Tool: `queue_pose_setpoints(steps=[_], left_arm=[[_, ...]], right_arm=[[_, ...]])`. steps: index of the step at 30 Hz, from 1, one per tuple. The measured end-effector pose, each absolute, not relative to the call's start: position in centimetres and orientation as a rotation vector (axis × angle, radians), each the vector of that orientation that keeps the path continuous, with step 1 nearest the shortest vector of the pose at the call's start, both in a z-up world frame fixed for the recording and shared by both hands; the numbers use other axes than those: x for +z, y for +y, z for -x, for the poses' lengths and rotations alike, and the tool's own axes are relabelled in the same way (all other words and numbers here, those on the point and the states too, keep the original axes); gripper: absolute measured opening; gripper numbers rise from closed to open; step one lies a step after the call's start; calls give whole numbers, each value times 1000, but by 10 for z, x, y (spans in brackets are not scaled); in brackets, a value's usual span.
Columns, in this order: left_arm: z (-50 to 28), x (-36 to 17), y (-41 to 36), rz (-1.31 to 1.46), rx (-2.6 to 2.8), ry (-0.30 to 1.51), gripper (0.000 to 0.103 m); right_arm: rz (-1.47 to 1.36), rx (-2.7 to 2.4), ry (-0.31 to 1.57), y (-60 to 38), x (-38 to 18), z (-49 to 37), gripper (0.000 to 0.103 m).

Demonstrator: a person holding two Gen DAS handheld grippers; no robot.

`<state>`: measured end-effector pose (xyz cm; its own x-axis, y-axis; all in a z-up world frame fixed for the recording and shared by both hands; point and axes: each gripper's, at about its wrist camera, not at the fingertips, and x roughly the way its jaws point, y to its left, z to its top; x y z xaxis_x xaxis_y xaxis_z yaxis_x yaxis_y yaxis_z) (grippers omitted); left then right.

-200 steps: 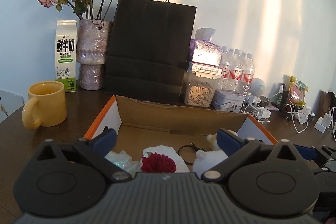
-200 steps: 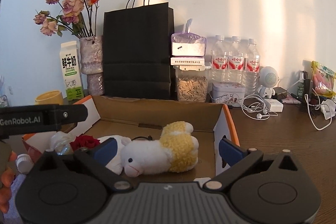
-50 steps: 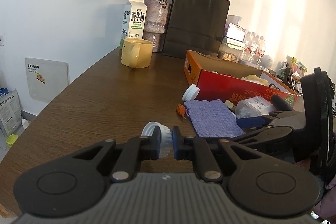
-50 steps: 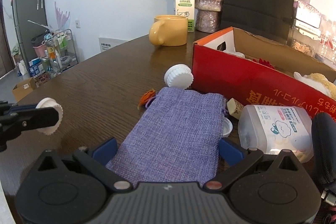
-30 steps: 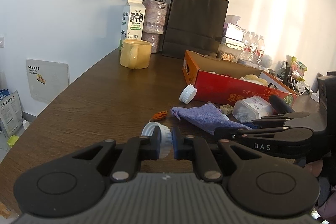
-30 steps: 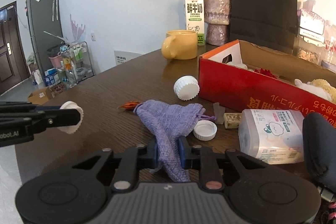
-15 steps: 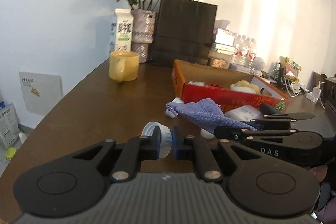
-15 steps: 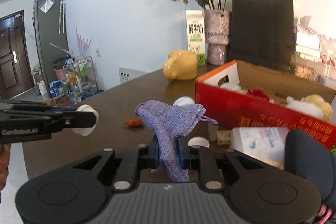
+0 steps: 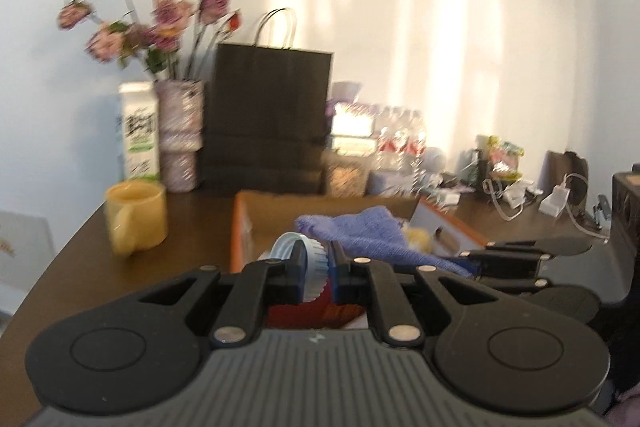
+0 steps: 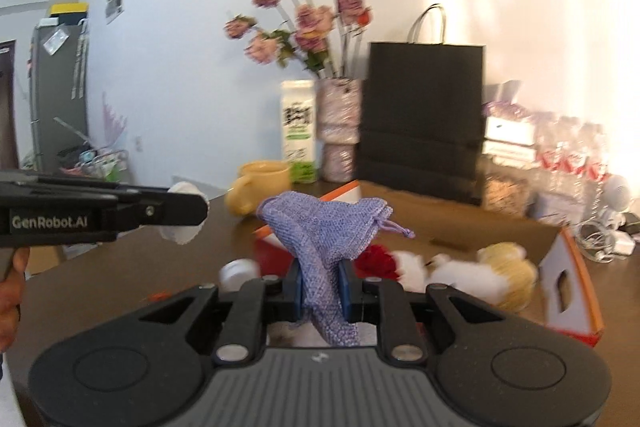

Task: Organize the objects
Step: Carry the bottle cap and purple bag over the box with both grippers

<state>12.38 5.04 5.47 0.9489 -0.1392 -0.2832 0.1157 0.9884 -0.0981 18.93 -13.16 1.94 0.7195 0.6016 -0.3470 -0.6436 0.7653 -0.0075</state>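
Sunlight streaks the wall behind the cardboard box (image 10: 472, 223), which sits on the worktop (image 9: 84, 251). The left gripper (image 9: 316, 273) is clenched on a white ribbed cap (image 9: 310, 267), held up just before the box's near wall. The right gripper (image 10: 320, 291) grips a purple cloth pouch (image 10: 320, 223) above the box, over what seems a plush toy (image 10: 476, 275) (the view is blurred). A yellow mug (image 9: 136, 217) stands beside the box.

Left hand-held gripper (image 9: 316, 277) pinching white cap (image 9: 310, 267), cardboard box (image 9: 256, 215) beyond
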Motion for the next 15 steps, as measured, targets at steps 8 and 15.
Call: queue_pose_setpoints(steps=[8, 15], left_arm=[[-183, 72, 24, 112, -161, 242, 12], [-234, 67, 13, 128, -168, 251, 12]], right_arm=[[100, 611, 289, -146, 32, -240, 16], [61, 574, 311, -146, 29, -286, 16]])
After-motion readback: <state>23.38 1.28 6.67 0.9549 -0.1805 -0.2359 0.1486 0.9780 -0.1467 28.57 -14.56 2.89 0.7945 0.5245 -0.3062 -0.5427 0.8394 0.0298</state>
